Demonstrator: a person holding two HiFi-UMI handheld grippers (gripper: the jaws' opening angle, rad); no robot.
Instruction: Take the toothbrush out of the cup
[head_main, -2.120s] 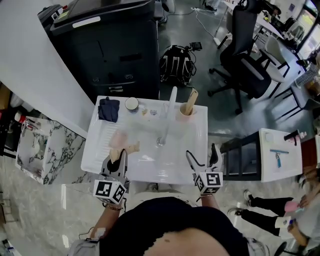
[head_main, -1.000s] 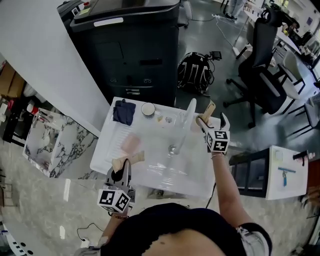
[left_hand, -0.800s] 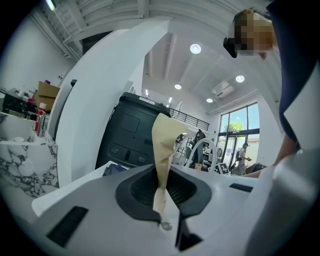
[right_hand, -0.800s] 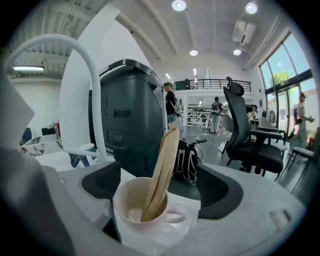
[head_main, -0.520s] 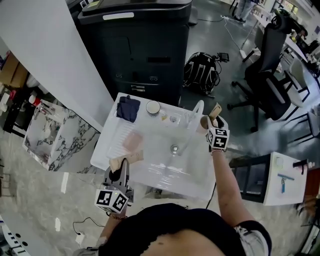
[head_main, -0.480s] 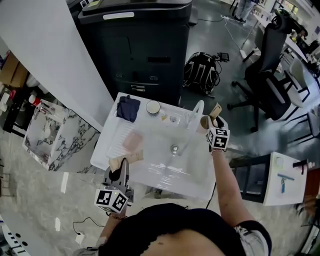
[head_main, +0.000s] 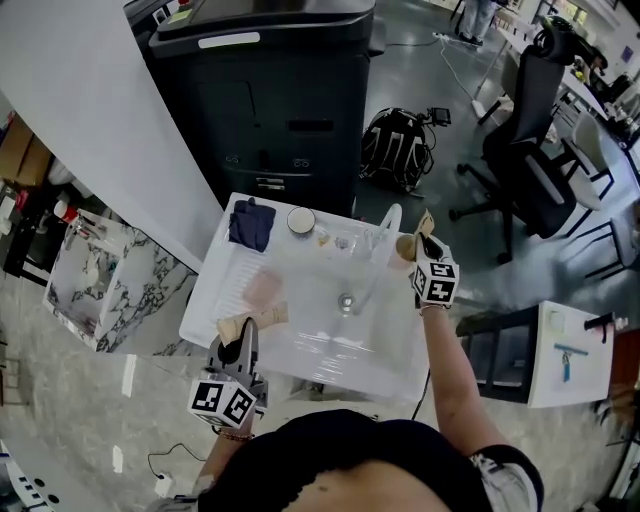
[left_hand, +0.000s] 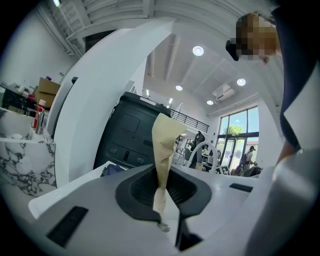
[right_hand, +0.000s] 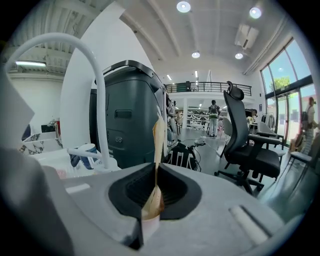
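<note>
A tan wooden toothbrush (head_main: 424, 223) stands in a pale cup (head_main: 404, 247) at the back right corner of the white sink (head_main: 400, 350). My right gripper (head_main: 420, 243) has just been closing and is now shut on its handle. In the right gripper view the thin handle (right_hand: 158, 145) rises edge-on from between the jaws of the right gripper (right_hand: 152, 200), with the cup (right_hand: 150, 223) just below. My left gripper (head_main: 245, 332) rests at the sink's near left edge, shut on a flat tan piece (left_hand: 164, 145), which sticks up from the left gripper (left_hand: 161, 220).
A white arched faucet (head_main: 385, 232) stands just left of the cup. Along the back rim lie a dark blue cloth (head_main: 249, 222) and a white round jar (head_main: 299, 219). A black cabinet (head_main: 280, 100), a backpack (head_main: 397, 145) and an office chair (head_main: 530, 150) stand behind.
The right gripper came from the sink's near edge up to the cup. A second ago its jaws stood open around the toothbrush; now they are closed on it. The left gripper kept still.
</note>
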